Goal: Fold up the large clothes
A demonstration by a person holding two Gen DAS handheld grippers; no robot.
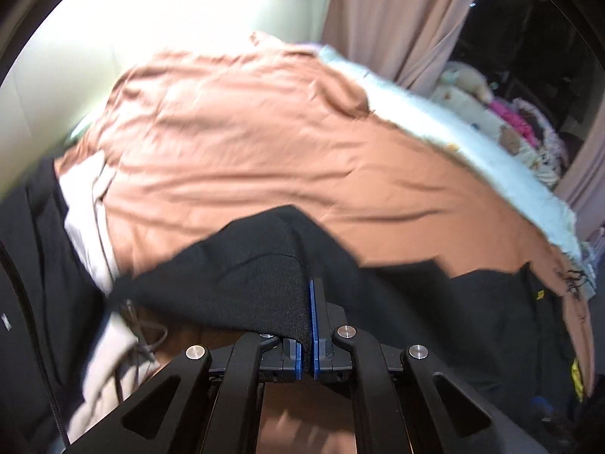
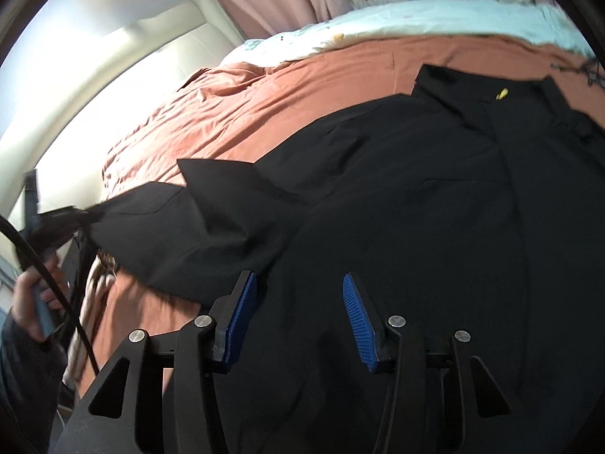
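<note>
A large black garment [image 2: 416,208] with a small yellow mark [image 2: 501,94] lies spread over the bed's orange sheet [image 2: 264,94]. My left gripper [image 1: 312,291] is shut on a raised edge of that black garment [image 1: 245,276], and the cloth drapes over its left finger. In the right wrist view the left gripper [image 2: 72,219] is at the far left, pulling a corner of the cloth taut, with a person's hand [image 2: 34,302] behind it. My right gripper [image 2: 298,278] hovers over the near part of the garment with its blue pads apart. Nothing is pinched between them.
A beige garment [image 1: 94,208] and another dark garment [image 1: 34,265] lie at the left of the bed. A pale blue blanket [image 1: 472,151] runs along the far side, with pink curtains [image 1: 397,19] and a heap of soft toys and clothes [image 1: 510,121] behind it.
</note>
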